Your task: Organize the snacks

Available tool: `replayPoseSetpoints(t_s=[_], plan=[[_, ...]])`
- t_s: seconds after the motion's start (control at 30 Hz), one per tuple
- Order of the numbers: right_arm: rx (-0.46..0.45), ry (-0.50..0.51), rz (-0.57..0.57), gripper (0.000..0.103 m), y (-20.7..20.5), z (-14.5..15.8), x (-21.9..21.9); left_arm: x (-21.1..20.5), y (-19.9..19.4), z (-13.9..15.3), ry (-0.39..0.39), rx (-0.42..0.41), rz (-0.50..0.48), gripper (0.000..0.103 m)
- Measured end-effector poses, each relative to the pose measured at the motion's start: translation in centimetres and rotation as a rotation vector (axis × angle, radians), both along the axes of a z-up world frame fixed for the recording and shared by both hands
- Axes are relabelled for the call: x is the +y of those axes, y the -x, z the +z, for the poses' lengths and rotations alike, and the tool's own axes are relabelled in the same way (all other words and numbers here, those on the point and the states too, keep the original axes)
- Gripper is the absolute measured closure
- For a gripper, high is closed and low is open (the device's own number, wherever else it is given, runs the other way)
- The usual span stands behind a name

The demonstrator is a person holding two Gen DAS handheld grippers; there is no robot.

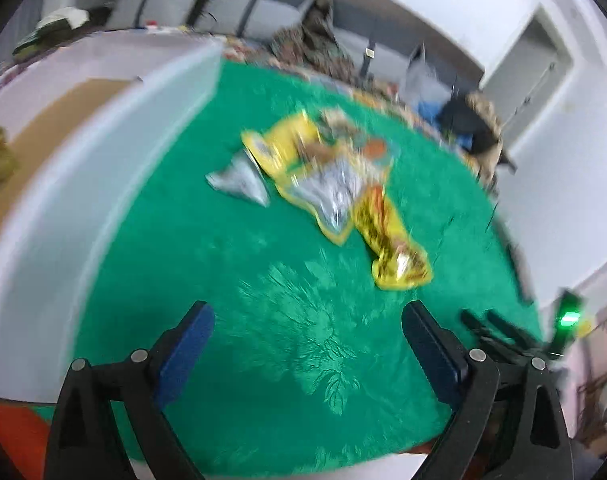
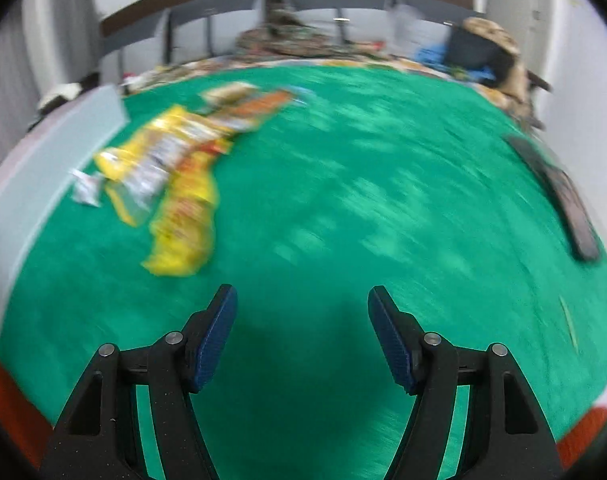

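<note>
The left gripper [image 1: 308, 322] has its jaws spread wide with nothing between them, only the green cloth [image 1: 263, 360] below. The right gripper [image 2: 302, 304] is the same, jaws wide apart and holding nothing. Ahead of the left jaws, a bit to the right, lies the pile of snack bags [image 1: 327, 184]: yellow ones, a shiny silver one, and a small silver packet [image 1: 239, 182] just beside them. From the right jaws the same pile [image 2: 175, 184] is ahead and off to the left, well apart from the fingers. To the left of the left jaws stands the pale plastic box [image 1: 103, 184], near the pile. Both pictures are smeared, so a grab made now could miss, because the bags are hard to tell apart. The bags overlap, so pinching one may drag another along or knock it off the cloth. Shiny bags may also slip from the pads. The left view shows inside the box, where something brownish sits, and the other gripper at its right edge. Only the right view shows a dark flat thing [image 2: 563, 200] far off to the right.
</note>
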State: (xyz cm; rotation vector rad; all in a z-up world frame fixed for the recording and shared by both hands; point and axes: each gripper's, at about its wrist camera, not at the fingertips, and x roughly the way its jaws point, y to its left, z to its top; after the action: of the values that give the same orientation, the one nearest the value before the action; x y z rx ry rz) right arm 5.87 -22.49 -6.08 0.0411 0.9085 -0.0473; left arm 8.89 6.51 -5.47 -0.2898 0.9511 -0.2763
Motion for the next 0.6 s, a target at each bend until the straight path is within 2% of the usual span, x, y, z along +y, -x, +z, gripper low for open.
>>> replayPoseSetpoints(t_s=[0.13,0.2,0.23,0.37,0.5,0.6], plan=[[0.009,0.007,0.017,0.032,1.6,-1.2,-1.5,-2.7,-1.1,-3.5,-0.094,0.031,0.022,0.01],[0.017,-0.02,0.031,0.032,1.3,-1.8,-1.7,-2.7,-1.0,-4.8,-0.107,0.044,0.039,0.011],[0.022,-0.034,0.037,0.031,1.2,-2.1,-1.7,-2.7,-0.5,-4.8,-0.123,0.014,0.039,0.011],[-0.002,-0.003,0.061,0.026,1.4,-2.5,-0.9,-3.2,0.0,-5.3,-0.195,-0.006,0.018,0.01],[-0.015,0.013,0.055,0.02,1.6,-3.0,-0.3,-4.0,0.2,-5.6,-0.235,-0.025,-0.009,0.002],[-0.009,0.014,0.059,0.019,1.5,-3.0,-0.3,-5.0,0.2,-5.9,-0.305,-0.034,-0.03,0.001]])
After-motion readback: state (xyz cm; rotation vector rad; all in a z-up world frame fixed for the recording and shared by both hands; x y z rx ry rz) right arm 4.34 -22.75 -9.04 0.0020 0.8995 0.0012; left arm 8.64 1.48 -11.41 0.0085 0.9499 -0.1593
